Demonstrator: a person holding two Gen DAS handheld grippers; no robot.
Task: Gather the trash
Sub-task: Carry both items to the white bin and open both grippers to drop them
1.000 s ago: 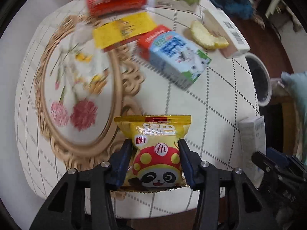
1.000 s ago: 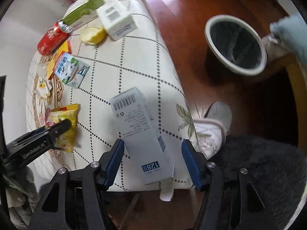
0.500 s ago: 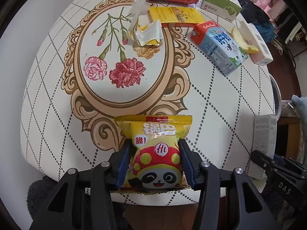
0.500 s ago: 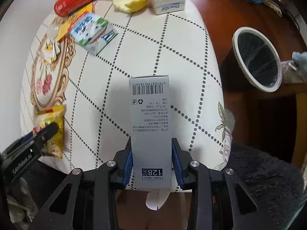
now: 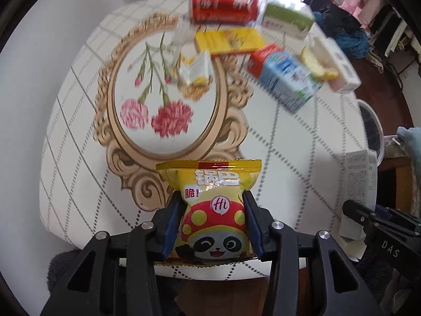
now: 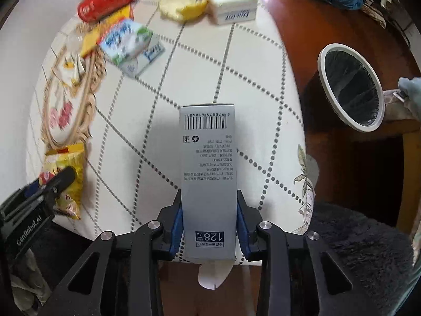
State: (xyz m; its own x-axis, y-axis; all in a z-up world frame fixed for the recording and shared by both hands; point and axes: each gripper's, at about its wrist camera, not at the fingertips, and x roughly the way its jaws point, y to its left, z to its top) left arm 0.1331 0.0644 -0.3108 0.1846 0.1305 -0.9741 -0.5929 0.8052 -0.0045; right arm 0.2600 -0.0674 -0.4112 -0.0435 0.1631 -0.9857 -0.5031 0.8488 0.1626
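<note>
Right wrist view is filled mostly by the round table (image 6: 210, 60) with its white dotted-diamond cloth, and beside it, on the wooden floor, the white-rimmed trash bin (image 6: 350, 87) is seen, well apart from the table edge. On the far side of the table a red can (image 6: 105, 2), a milk carton (image 6: 129, 47), a white box (image 6: 231, 0) and a yellow fruit piece (image 6: 184, 8) are left.

The grey carton (image 6: 208, 173) is clamped between the pads of the right gripper (image 6: 209, 221). One second ago this carton was lying askew between open jaws; now it is held straight and appears lifted over the near edge. The yellow snack bag (image 5: 214, 210) is gripped by the left gripper (image 5: 213, 226), as it was before, and it is kept near the table edge.

Because both tools are now loaded, the picking step is judged as finished, and carrying both pieces to the bin is probably what comes next.
</note>
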